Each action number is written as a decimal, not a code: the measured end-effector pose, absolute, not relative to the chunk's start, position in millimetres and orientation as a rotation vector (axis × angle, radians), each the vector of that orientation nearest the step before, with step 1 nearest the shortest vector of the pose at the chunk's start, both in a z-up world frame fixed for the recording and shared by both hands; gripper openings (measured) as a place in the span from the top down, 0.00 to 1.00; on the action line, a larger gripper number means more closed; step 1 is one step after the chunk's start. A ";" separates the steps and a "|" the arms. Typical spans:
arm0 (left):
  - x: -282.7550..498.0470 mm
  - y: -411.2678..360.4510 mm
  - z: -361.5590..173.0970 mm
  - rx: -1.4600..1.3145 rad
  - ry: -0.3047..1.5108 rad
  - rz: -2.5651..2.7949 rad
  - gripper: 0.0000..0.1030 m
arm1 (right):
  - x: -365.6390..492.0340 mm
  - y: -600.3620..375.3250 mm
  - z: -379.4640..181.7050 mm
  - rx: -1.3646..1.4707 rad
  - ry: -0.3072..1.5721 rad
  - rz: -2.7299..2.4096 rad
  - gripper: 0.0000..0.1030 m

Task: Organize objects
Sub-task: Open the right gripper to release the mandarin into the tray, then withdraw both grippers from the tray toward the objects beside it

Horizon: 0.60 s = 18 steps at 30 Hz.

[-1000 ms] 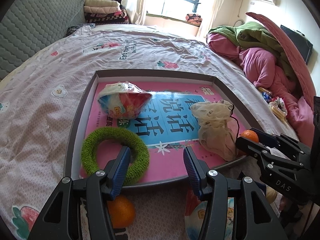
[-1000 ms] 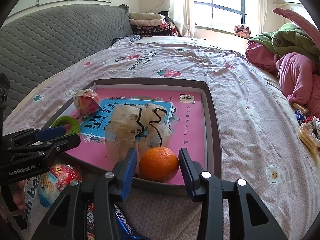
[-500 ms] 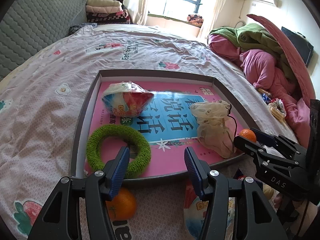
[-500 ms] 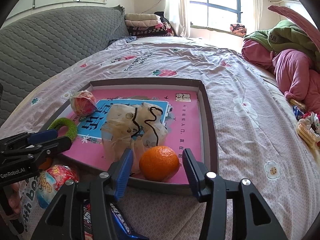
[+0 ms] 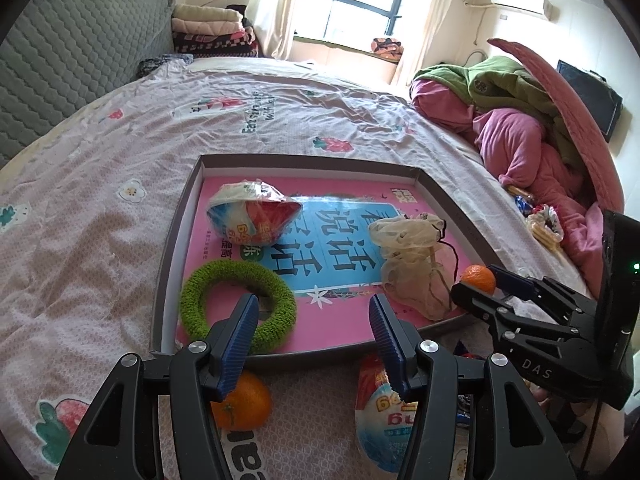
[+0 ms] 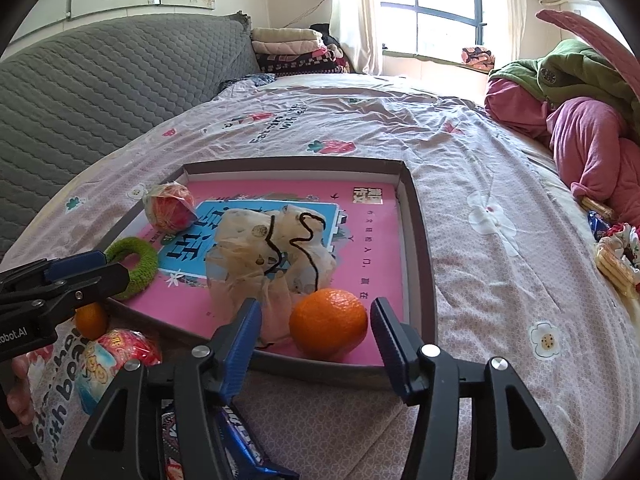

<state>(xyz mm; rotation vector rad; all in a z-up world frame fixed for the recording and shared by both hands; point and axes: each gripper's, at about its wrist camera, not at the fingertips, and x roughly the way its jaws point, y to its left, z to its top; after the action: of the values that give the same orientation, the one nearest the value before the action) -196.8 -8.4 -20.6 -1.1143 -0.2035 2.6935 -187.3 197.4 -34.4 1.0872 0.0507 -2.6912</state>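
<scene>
A shallow box (image 6: 416,240) with a pink floor lies on the bed. In it are a wrapped snack packet (image 6: 168,208), a green fuzzy ring (image 6: 140,256), a beige mesh pouch (image 6: 264,240) and an orange (image 6: 328,322). My right gripper (image 6: 315,308) straddles that orange at the box's near right corner. Its jaws are opening and the pads stand clear of the fruit. My left gripper (image 5: 313,304) is open over the near rim (image 5: 312,159) with nothing between its fingers, the ring (image 5: 236,274) just behind. A second orange (image 5: 244,402) and another snack packet (image 5: 380,408) lie outside the box.
A blue wrapper (image 6: 240,436) lies under the right gripper. Pink and green clothes (image 5: 520,136) are heaped at the right. More snacks (image 6: 616,256) sit by the bed's right edge. A grey quilted headboard (image 6: 100,92) and folded blankets (image 6: 288,46) stand at the far left.
The right gripper's jaws have spread away from the orange, which stays put in the box. The left gripper has drawn back slightly, so more of the loose orange shows.
</scene>
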 end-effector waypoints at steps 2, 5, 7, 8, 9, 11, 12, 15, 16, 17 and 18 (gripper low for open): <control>-195.1 -9.4 -19.0 -1.109 -0.210 2.699 0.42 | -185.8 195.9 -33.6 1.081 0.055 -2.688 0.40; -192.1 -11.1 -17.5 -1.103 -0.233 2.698 0.41 | -184.3 194.3 -33.0 1.079 0.055 -2.679 0.39; -189.9 -11.5 -16.0 -1.094 -0.228 2.703 0.40 | -183.1 193.6 -31.9 1.074 0.054 -2.678 0.39; -188.6 -11.8 -14.6 -1.090 -0.227 2.708 0.40 | -182.5 194.0 -31.0 1.071 0.051 -2.677 0.38; -187.6 -12.8 -13.8 -1.087 -0.232 2.710 0.40 | -182.4 194.4 -30.1 1.068 0.048 -2.676 0.38; -185.2 -15.7 -12.0 -1.084 -0.260 2.713 0.39 | -181.2 195.4 -27.4 1.058 0.042 -2.677 0.38; -184.2 -16.3 -11.6 -1.087 -0.275 2.711 0.39 | -180.3 196.0 -25.0 1.050 0.038 -2.678 0.38; -179.2 -16.2 -10.0 -1.082 -0.289 2.709 0.38 | -178.0 196.8 -19.6 1.029 0.037 -2.686 0.38; -177.8 -16.0 -9.6 -1.079 -0.289 2.711 0.38 | -177.1 197.5 -17.9 1.022 0.035 -2.687 0.38; -176.0 -16.4 -9.5 -1.080 -0.293 2.713 0.37 | -176.8 197.9 -16.7 1.021 0.032 -2.687 0.38; -174.9 -17.2 -9.4 -1.080 -0.301 2.714 0.37 | -175.8 199.0 -15.4 1.016 0.028 -2.689 0.38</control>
<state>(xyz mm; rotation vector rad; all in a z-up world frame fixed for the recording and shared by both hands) -174.9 -17.2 -9.4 -1.0804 -0.3005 2.7139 -175.8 199.0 -15.4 1.0164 0.0282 -2.6895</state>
